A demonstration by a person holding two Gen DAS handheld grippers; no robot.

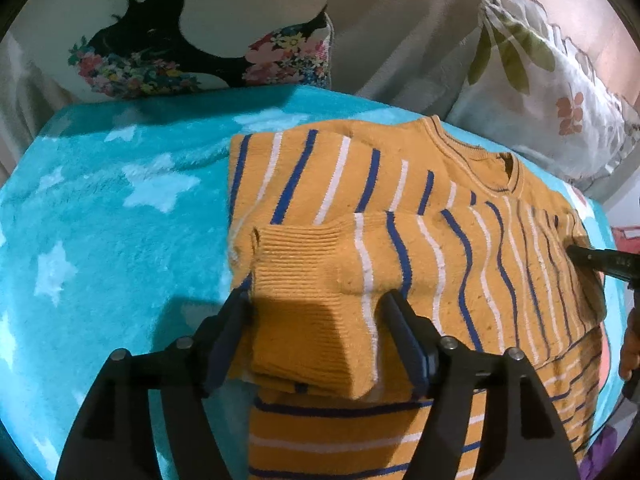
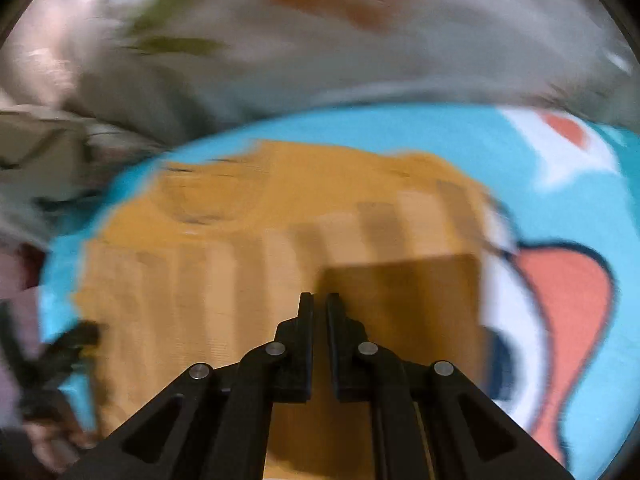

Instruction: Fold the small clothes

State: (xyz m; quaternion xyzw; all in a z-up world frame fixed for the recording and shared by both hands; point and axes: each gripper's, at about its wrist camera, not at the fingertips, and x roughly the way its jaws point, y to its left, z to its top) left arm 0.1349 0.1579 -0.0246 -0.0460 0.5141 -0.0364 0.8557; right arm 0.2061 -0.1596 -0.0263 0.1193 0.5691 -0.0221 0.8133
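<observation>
Spread over a turquoise star blanket (image 1: pixel 100 220): an orange sweater (image 1: pixel 360 184) with blue and white stripes, lying flat, collar at its far side, near the pillows (image 1: pixel 560 92). Folded across the sweater's body, one sleeve (image 1: pixel 420 248), long axis running from the sweater's right edge over to the ribbed cuff (image 1: pixel 304 264) at its left edge. Underneath the cuff, another striped layer, too foreshortened to identify.

Straddling that cuff, the left gripper (image 1: pixel 318 308), fingers (image 1: pixel 404 320) wide apart, one on each side of the cuff and pinching nothing. At the sweater's right edge, the right gripper (image 2: pixel 319 300), tip close against the knit; fingers drawn together to a thin slit, no cloth seen between them, the view behind badly blurred.

Likely in hand: settling the sleeve before the next fold. Nearer hand for the cuff clearly the left, cloth dead ahead between its fingers. Bare blanket to the sweater's left, ample room to move; on the sweater's right, only a narrow strip of blanket before its edge.
</observation>
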